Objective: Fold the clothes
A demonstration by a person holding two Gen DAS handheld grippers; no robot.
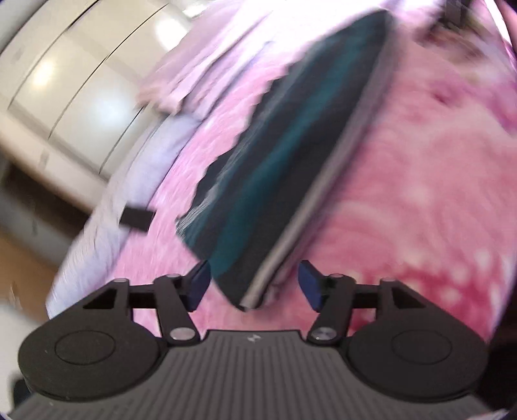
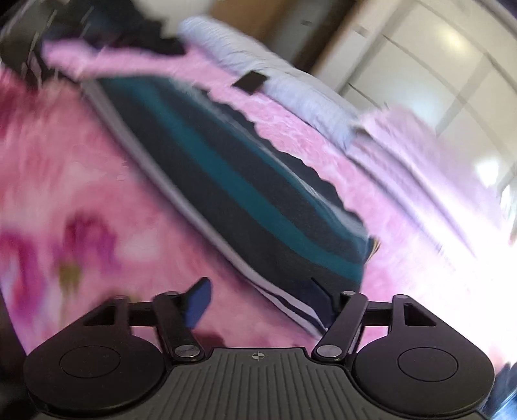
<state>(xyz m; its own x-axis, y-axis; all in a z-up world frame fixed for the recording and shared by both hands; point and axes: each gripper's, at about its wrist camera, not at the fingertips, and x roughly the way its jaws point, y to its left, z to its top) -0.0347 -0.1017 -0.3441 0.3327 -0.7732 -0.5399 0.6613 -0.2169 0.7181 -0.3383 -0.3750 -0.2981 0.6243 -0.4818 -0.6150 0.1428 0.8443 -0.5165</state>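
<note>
A dark navy and teal striped garment [image 1: 274,168] with a grey-white edge band lies folded in a long strip on a pink flowered blanket [image 1: 404,210]. My left gripper [image 1: 253,286] is open, and the near corner of the garment lies between its blue fingertips. In the right wrist view the same garment [image 2: 232,184] runs diagonally. My right gripper [image 2: 261,302] is open, its left fingertip over the blanket and its right finger at the garment's near striped corner. Both views are motion-blurred.
A pale lavender sheet [image 1: 129,194] with a small black patch [image 1: 135,218] borders the blanket [image 2: 80,194]. Folded pink cloth [image 1: 181,84] lies beyond. White wardrobe doors [image 1: 64,80] stand past the bed. Dark clothes [image 2: 106,29] are heaped at the far end.
</note>
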